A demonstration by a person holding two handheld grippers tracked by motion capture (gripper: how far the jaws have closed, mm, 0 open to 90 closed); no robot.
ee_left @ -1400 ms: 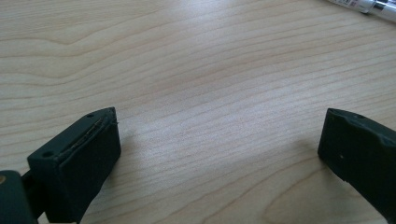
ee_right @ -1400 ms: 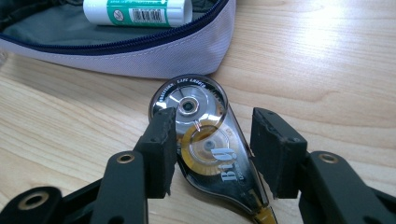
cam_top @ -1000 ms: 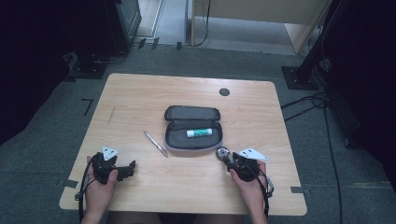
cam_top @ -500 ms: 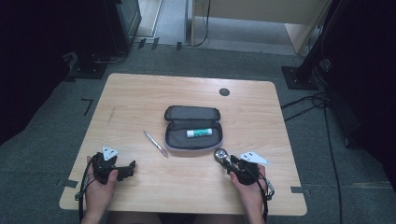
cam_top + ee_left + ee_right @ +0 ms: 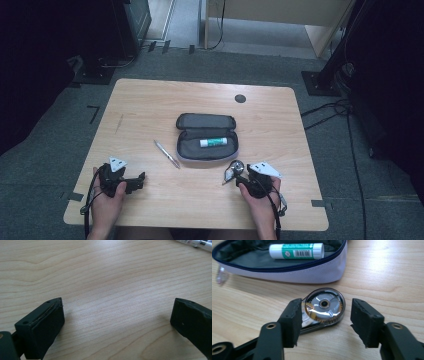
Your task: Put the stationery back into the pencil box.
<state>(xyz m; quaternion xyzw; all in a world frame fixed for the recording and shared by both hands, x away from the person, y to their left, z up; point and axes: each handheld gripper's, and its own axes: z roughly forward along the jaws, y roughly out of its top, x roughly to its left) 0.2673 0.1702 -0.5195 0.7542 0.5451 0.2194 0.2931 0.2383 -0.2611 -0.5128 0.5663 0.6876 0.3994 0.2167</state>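
A clear correction tape dispenser (image 5: pixel 324 306) lies flat on the wooden table (image 5: pixel 150 105), just in front of an open grey pencil case (image 5: pixel 294 272). My right gripper (image 5: pixel 325 322) is open, with one jaw on each side of the dispenser. The left jaw is against its edge and a gap remains at the right jaw. In the high view the dispenser (image 5: pixel 233 169) sits at the tip of the right gripper (image 5: pixel 236 174). A white and green glue stick (image 5: pixel 213 142) lies inside the case (image 5: pixel 206 122). My left gripper (image 5: pixel 139 181) rests open at the near left, and nothing lies between its jaws (image 5: pixel 117 320).
A silver pen (image 5: pixel 166 153) lies left of the case, and its end shows as a pen (image 5: pixel 197 242) at the top right of the left gripper view. A round black grommet (image 5: pixel 240 98) sits near the far edge. A small clear blurred object (image 5: pixel 222 275) lies by the case.
The right gripper and the dispenser at its tip have shifted slightly left and toward the near edge. The left gripper has stayed put.
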